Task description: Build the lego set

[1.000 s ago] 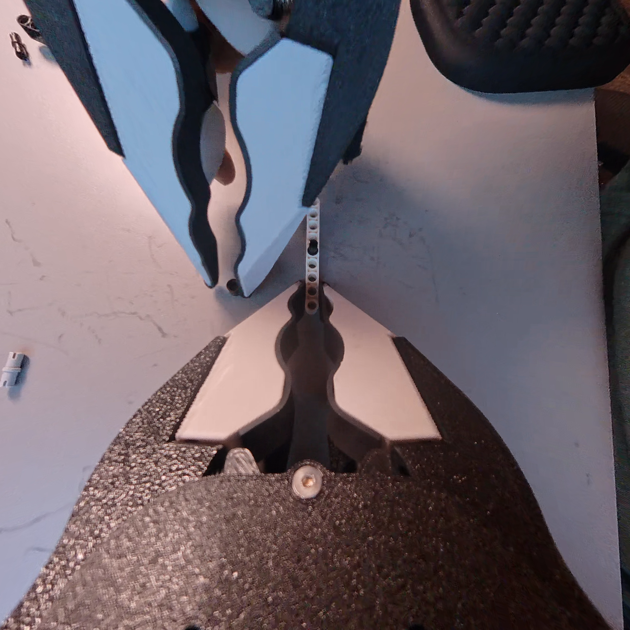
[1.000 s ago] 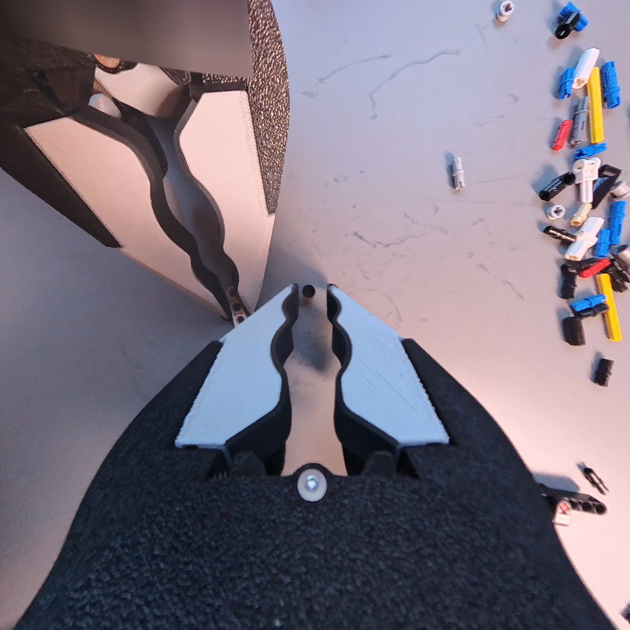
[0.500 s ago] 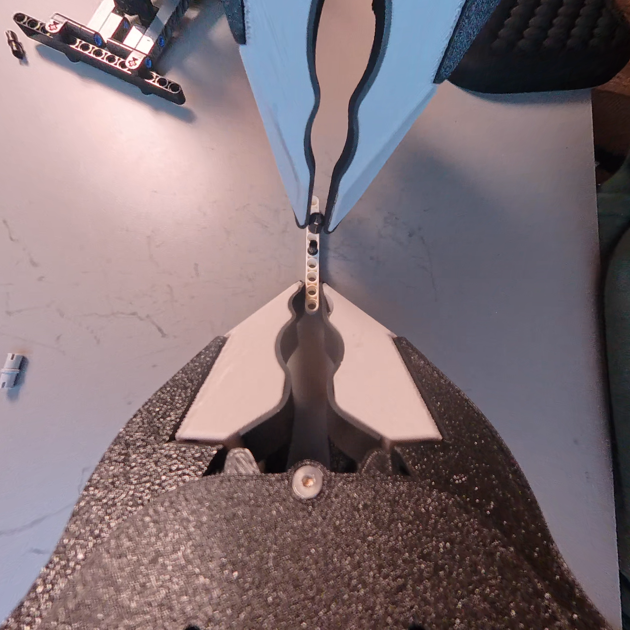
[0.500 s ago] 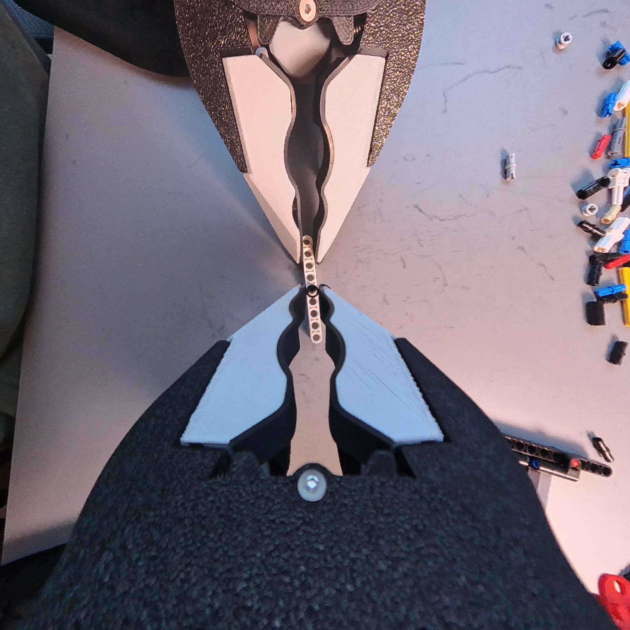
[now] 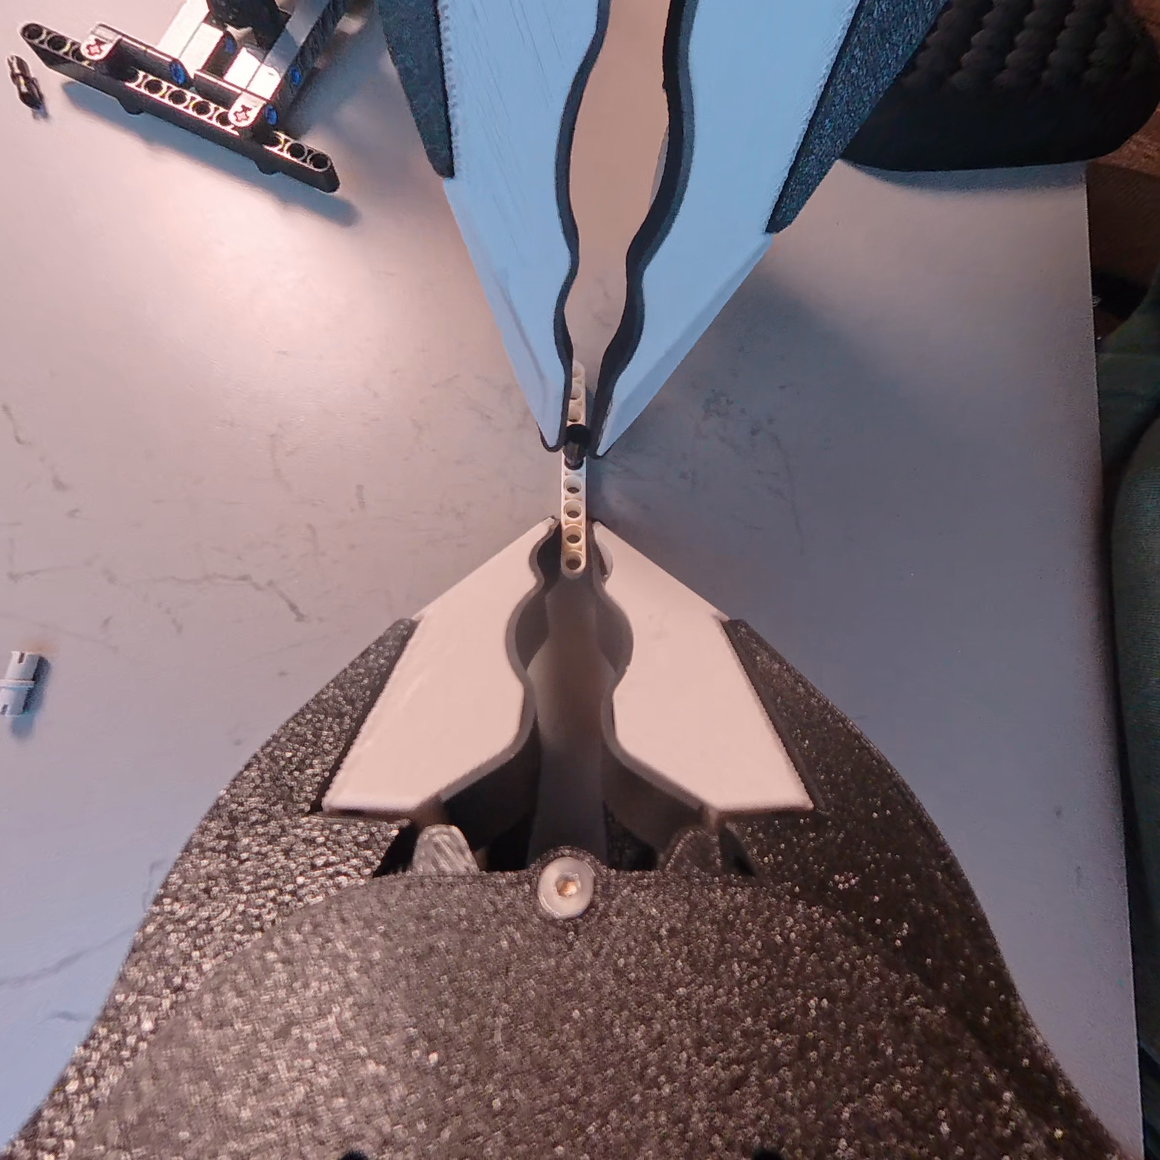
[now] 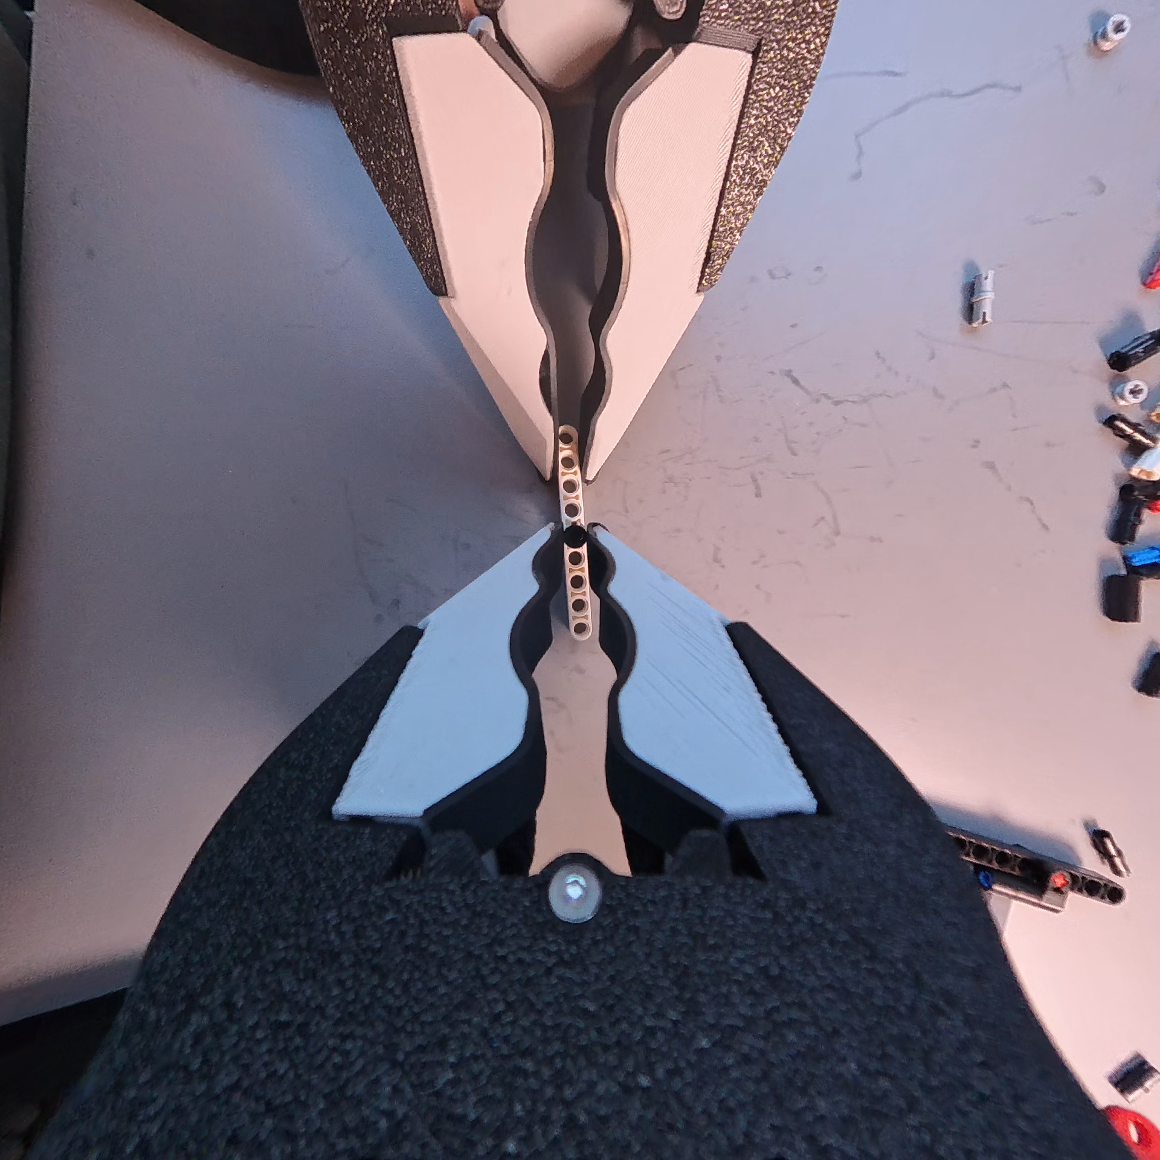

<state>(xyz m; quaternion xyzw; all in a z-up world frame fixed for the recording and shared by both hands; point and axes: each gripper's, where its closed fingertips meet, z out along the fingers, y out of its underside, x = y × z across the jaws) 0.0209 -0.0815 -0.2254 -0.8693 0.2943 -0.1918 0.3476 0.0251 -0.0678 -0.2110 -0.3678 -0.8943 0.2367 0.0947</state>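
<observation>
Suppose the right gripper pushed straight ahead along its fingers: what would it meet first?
Probably the left gripper, facing it tip to tip. The right gripper grips a black pin in the white beam that spans the short gap; depth is unclear.

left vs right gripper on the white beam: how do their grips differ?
1. The left gripper pinches the bare end of the white beam; the right gripper closes where the black pin sits in it.
2. Only an end hole or two lies inside the left gripper; several holes run back between the right gripper's fingers.
Shared: both are shut on the same beam, tip to tip, above the table.
</observation>
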